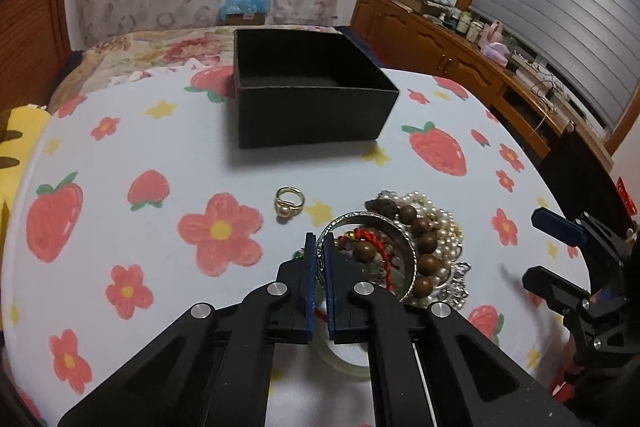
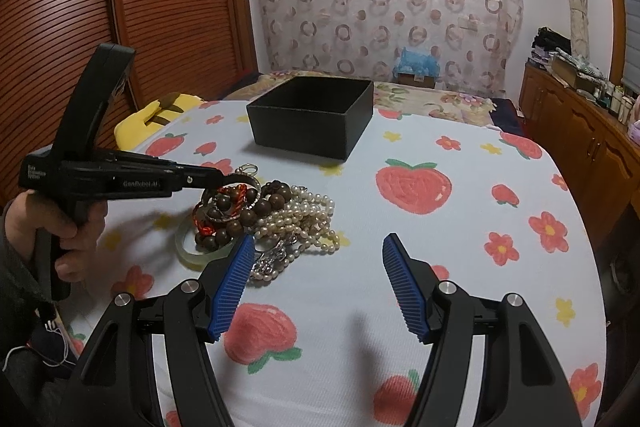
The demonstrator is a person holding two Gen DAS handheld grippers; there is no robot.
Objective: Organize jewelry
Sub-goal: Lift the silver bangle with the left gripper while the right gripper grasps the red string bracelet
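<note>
The silver bangle (image 1: 362, 223) lies on top of the jewelry heap on the strawberry-print cloth (image 1: 132, 239), ringed by brown wooden beads (image 1: 424, 243), a red cord (image 1: 370, 239) and pearl strands (image 1: 444, 223). My left gripper (image 1: 319, 247) is clamped on the bangle's near rim, pads pressing either side. A gold ring (image 1: 289, 202) lies apart, left of the heap. The black box (image 1: 308, 95) stands open beyond. My right gripper (image 2: 320, 255) hangs spread wide, nothing between its pads, just beside the heap.
</note>
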